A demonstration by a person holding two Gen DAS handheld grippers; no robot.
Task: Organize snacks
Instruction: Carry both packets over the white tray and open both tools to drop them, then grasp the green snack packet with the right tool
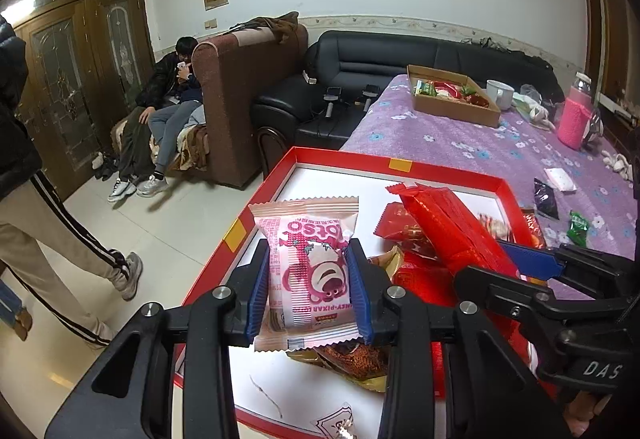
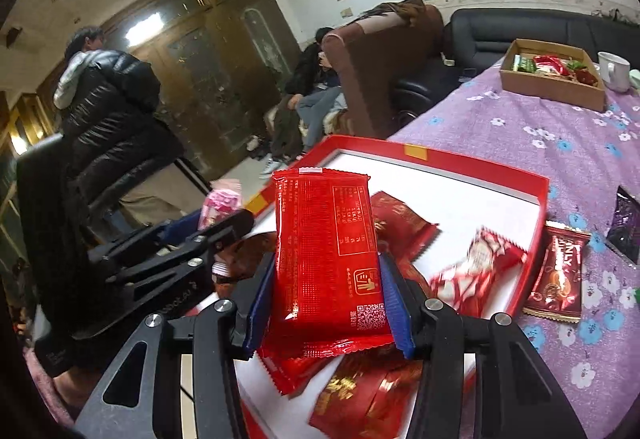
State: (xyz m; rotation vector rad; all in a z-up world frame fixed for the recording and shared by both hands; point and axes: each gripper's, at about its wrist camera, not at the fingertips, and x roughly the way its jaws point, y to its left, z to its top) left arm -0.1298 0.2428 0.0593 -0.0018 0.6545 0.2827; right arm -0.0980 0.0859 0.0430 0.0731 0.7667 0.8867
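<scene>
My left gripper is shut on a pink bear-print snack packet, held above the red-rimmed tray. My right gripper is shut on a long red snack packet, also over the tray; in the left wrist view that red packet and the right gripper show at right. Several red and gold packets lie loose in the tray under both grippers. In the right wrist view the left gripper shows at left with the pink packet.
A purple flowered cloth covers the table. On it stand a cardboard box of snacks, a white mug and a pink-sleeved bottle. Loose packets lie right of the tray. A person walks past at left; another sits on the sofa.
</scene>
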